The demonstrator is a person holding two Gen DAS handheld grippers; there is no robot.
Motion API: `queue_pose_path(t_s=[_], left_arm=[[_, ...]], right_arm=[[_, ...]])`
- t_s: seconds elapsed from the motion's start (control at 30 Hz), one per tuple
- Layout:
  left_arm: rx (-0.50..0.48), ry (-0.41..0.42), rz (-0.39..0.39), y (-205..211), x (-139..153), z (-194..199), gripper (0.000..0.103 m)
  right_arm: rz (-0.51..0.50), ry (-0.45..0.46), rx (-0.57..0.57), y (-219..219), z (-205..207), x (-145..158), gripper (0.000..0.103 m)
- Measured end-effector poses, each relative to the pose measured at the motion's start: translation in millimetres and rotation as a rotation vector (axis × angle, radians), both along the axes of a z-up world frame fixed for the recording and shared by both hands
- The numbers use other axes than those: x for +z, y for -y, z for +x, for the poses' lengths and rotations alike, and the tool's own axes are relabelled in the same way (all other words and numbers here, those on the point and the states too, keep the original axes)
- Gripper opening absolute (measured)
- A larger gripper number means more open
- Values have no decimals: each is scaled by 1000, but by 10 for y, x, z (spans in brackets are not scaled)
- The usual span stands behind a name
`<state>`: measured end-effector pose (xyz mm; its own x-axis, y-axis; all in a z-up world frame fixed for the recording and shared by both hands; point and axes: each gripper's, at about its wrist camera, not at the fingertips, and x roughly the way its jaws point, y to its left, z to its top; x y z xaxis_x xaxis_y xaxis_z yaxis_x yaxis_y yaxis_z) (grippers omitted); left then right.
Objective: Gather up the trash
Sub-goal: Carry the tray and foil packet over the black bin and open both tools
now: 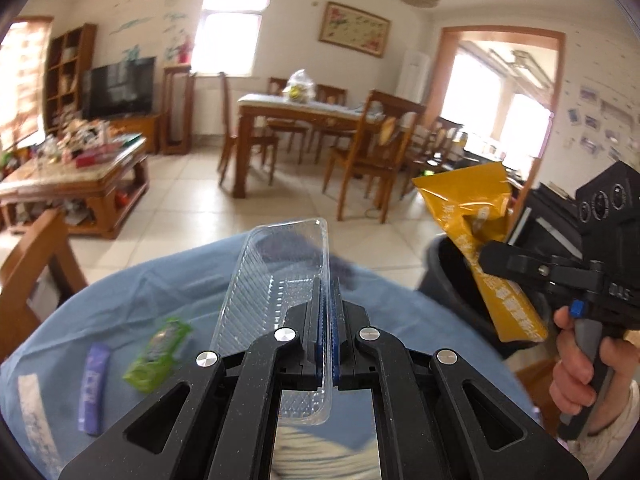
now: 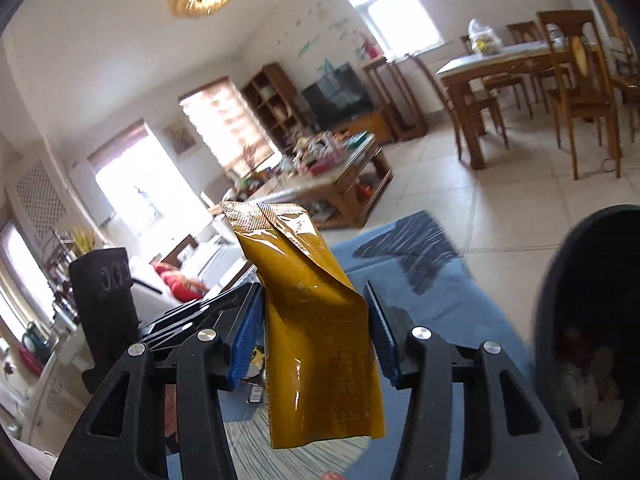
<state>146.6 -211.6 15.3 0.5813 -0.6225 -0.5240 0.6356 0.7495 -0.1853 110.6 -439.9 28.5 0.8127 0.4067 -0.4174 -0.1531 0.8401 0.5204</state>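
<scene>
Up front, the left gripper (image 1: 329, 300) has its blue-padded fingers pressed nearly together on the thin wall of a clear plastic tray (image 1: 276, 280), which it holds lifted above the blue cloth-covered counter (image 1: 160, 292). On that cloth, to the left of the tray, lie a green wrapper (image 1: 158, 354) and, just beside it, a purple wrapper (image 1: 93, 388). At right, the right gripper (image 2: 316, 336) carries a golden-yellow foil pouch (image 2: 316, 328); its fingers stand a moderate way apart, and the pouch sits between the pads, touching both. In the left wrist view this pouch (image 1: 480, 236) hangs at the mouth of a dark trash bin (image 1: 444, 280) beside the counter. The right wrist view shows the bin (image 2: 560, 300) at right with trash inside.
</scene>
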Motion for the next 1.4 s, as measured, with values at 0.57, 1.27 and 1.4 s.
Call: queue_pose_path(t_s=[0.57, 1.27, 1.4], left_arm=[[-273, 60, 7, 1878, 150, -755, 3], [-294, -94, 33, 3083, -463, -305, 3], [-290, -104, 42, 3103, -498, -262, 4]], right_arm=[[24, 22, -537, 1772, -772, -103, 52], [93, -32, -578, 2142, -1018, -483, 52], [84, -33, -571, 2102, -990, -498, 53]])
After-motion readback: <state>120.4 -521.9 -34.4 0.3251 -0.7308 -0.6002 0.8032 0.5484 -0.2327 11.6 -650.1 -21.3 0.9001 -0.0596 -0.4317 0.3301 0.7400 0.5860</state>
